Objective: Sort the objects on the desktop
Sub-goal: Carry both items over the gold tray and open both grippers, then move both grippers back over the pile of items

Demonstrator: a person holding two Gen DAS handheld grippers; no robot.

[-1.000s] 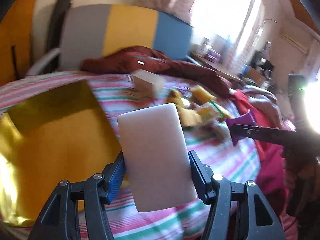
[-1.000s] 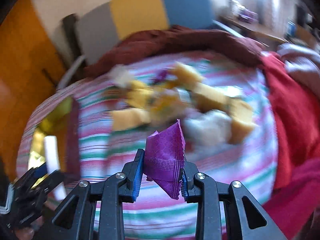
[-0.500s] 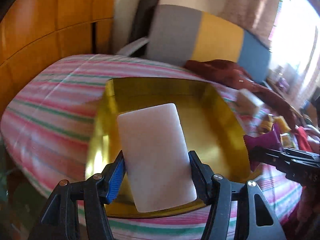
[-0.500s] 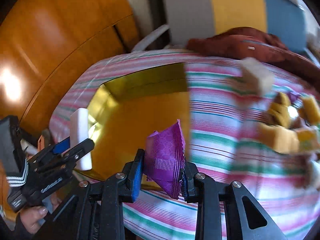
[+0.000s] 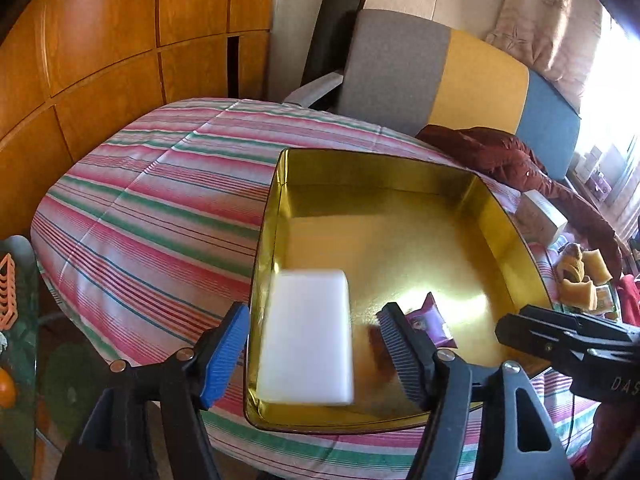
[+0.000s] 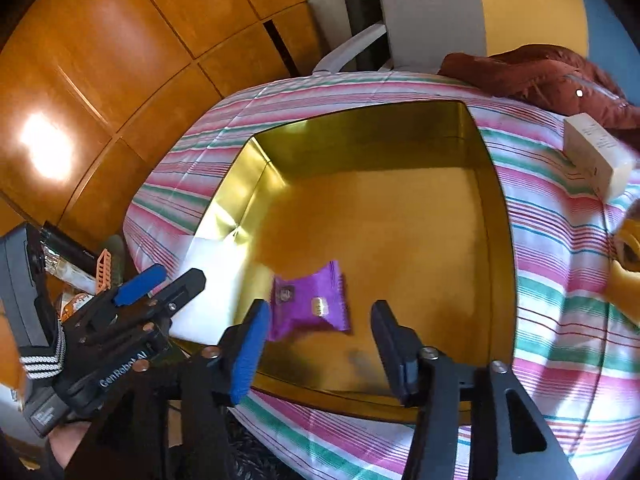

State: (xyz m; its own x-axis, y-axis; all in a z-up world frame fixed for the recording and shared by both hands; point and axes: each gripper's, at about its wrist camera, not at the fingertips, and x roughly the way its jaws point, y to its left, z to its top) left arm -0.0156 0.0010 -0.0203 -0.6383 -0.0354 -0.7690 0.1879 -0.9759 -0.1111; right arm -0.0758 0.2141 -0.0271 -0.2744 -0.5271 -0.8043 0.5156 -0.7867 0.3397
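The white block (image 5: 306, 336) is blurred and free between the opening jaws of my left gripper (image 5: 312, 316), with neither pad touching it, over the near left corner of the gold tin tray (image 5: 280, 184). In the right wrist view the same block (image 6: 208, 276) shows behind the left gripper (image 6: 178, 276). My right gripper (image 6: 320, 308) is opening too. The purple packet (image 6: 310, 304) is loose below its fingers, on or just above the floor of the tray (image 6: 494, 184). The left wrist view shows the packet (image 5: 430, 320) inside the tray and the right gripper (image 5: 560, 336) at its right rim.
The tray sits on a striped cloth (image 5: 160, 208). A white box (image 6: 596, 152) and several yellow sponges (image 5: 580, 276) lie to the tray's right. A dark red jacket (image 5: 500, 156) and a chair (image 5: 400, 68) are behind. Wooden panels (image 5: 100, 60) stand left.
Both grippers swung left from the pile to over the gold tray. Both then opened: the white block and the purple packet left the pads and dropped toward the tray.
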